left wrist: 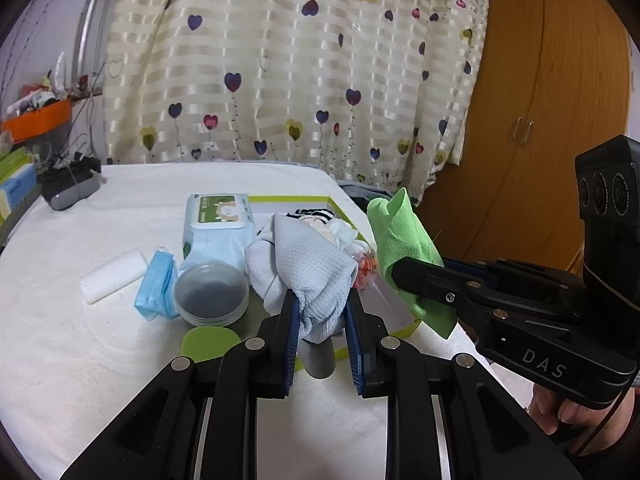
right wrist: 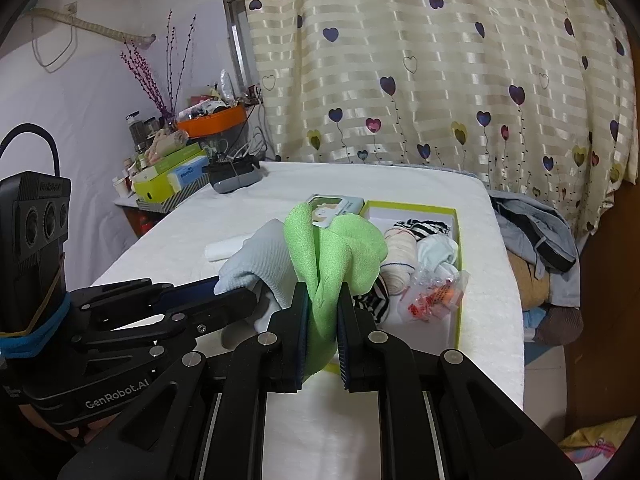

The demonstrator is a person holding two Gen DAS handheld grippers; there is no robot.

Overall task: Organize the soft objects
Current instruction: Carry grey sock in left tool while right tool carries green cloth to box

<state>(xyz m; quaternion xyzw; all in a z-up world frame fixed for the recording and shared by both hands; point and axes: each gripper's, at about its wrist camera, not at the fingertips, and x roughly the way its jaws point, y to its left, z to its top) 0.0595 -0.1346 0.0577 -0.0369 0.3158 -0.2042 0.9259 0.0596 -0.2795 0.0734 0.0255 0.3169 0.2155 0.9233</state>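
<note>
White tabletop (left wrist: 60, 352), heart curtain (left wrist: 280, 60) behind; left claw (left wrist: 322, 312) grips blue cloth (left wrist: 304, 264), right claw (right wrist: 323, 312) green cloth (right wrist: 332, 248).

Left claw (left wrist: 322, 312): clamped on a pale blue knitted cloth (left wrist: 304, 272), bunched and raised above the counter (left wrist: 80, 360). Right claw (left wrist: 404, 276): enters from the right, pinching a green cloth (left wrist: 404, 232) over the lime-edged box (left wrist: 332, 204). Box contents: striped fabric, white pieces, a crinkled packet. On the white counter: wet-wipes pack (left wrist: 218, 228), round lidded container (left wrist: 212, 294), blue tissue packet (left wrist: 158, 284), white roll (left wrist: 114, 274), green lid (left wrist: 208, 342).
</note>
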